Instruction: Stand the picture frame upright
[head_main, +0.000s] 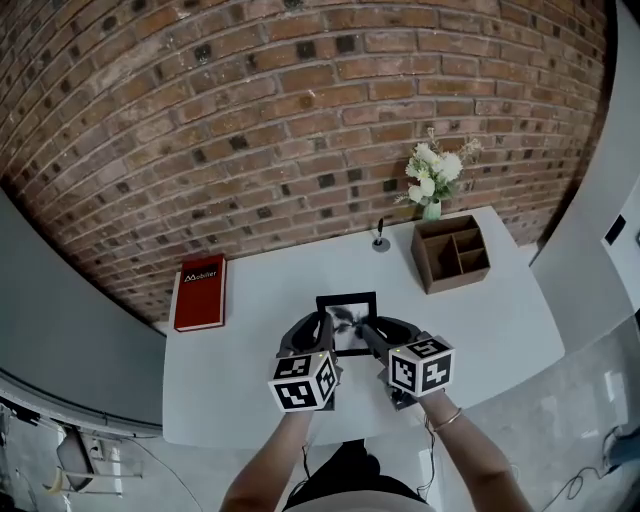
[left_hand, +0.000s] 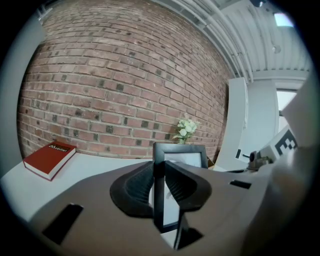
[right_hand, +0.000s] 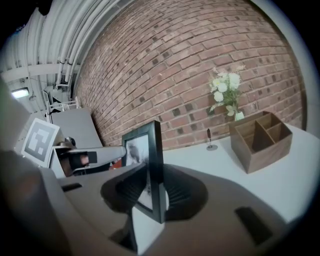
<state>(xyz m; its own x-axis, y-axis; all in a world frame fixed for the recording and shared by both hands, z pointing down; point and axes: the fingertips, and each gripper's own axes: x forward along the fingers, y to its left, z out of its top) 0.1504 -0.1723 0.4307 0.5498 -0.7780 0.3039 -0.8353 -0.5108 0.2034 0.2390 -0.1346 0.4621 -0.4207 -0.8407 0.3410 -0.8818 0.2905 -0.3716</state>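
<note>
I see a black picture frame (head_main: 347, 298) with a grey and white picture on the white table (head_main: 500, 330). A red book (head_main: 201, 292) lies at the table's back left corner, and a brown box (head_main: 451, 253) and white flowers (head_main: 436, 168) at the back right. My grey left tongs (head_main: 325, 328) and right tongs (head_main: 366, 332) wear black-and-white squares.

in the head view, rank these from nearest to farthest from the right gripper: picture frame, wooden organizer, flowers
1. picture frame: clamped in the jaws of the right gripper, mid-table.
2. wooden organizer: back right on the table.
3. flowers: just behind the wooden organizer, at the table's far edge.
</note>
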